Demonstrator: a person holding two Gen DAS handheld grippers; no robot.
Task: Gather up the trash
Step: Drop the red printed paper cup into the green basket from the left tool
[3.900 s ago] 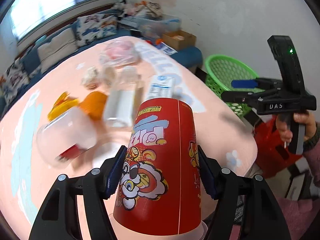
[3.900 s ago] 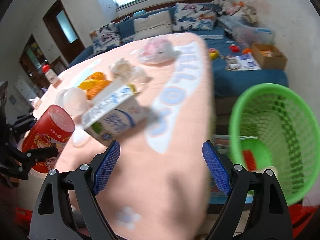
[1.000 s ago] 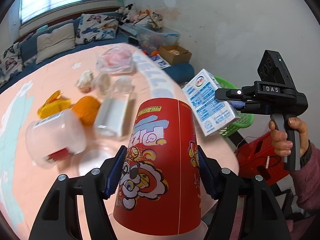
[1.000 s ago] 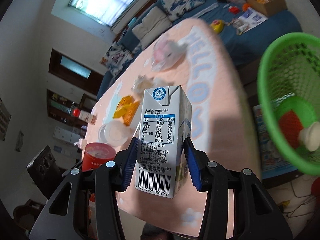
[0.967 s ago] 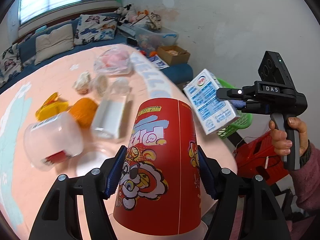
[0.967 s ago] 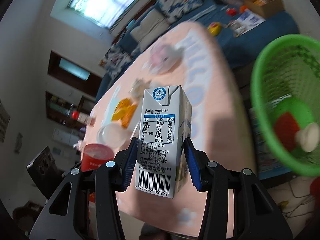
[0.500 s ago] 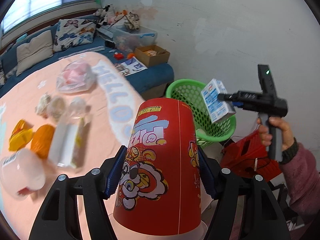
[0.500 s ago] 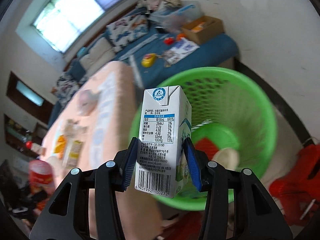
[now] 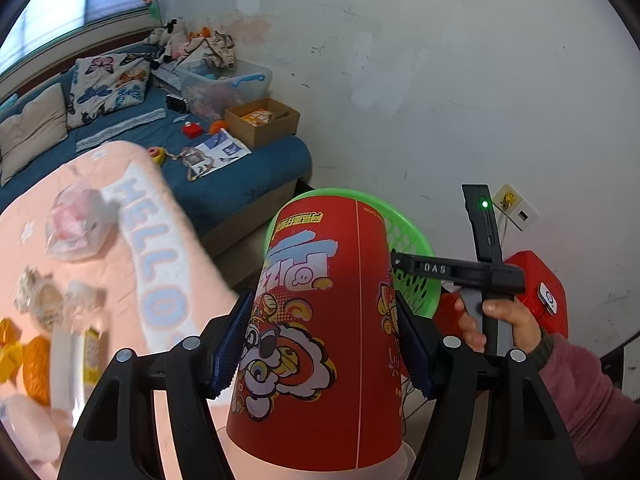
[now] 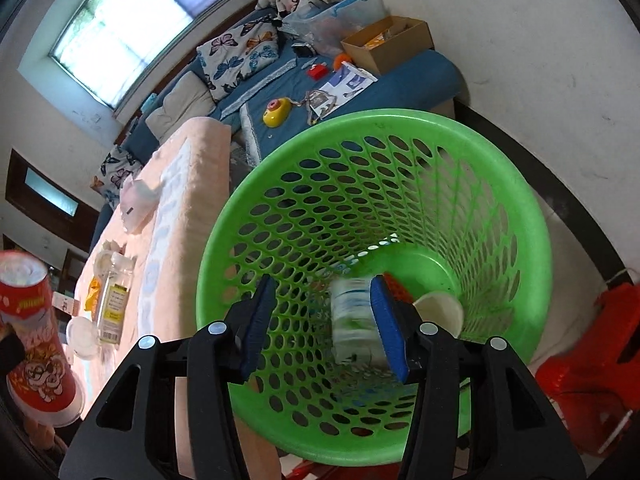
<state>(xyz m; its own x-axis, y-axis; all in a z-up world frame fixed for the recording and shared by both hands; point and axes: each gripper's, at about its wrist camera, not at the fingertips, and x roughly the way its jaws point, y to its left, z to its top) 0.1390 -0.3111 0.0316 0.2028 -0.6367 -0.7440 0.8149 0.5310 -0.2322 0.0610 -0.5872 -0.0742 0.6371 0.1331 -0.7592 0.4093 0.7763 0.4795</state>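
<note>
My left gripper (image 9: 322,320) is shut on a red paper cup (image 9: 320,320) with cartoon print, held upside down, its blue pads pressing both sides. Behind the cup stands the green mesh basket (image 9: 416,292). A hand (image 9: 500,320) holds the right gripper's body over it. In the right wrist view my right gripper (image 10: 322,284) hangs above the basket (image 10: 400,128) and its jaws are opening. The white and blue milk carton (image 10: 352,316), blurred, drops inside the basket by the right pad, with a wide gap to the left pad. The red cup (image 10: 32,328) shows at far left.
A white lid (image 10: 438,312) and a red scrap (image 10: 400,288) lie in the basket. The pink-clothed table (image 10: 176,200) carries a clear bottle (image 10: 114,292), a pink bag (image 9: 76,228) and orange scraps. A red stool (image 10: 592,380) stands beside the basket, the wall behind.
The right gripper moved from beside the table to over the basket and let the milk carton go; it falls inside. The left gripper with the cup swung toward the basket.
</note>
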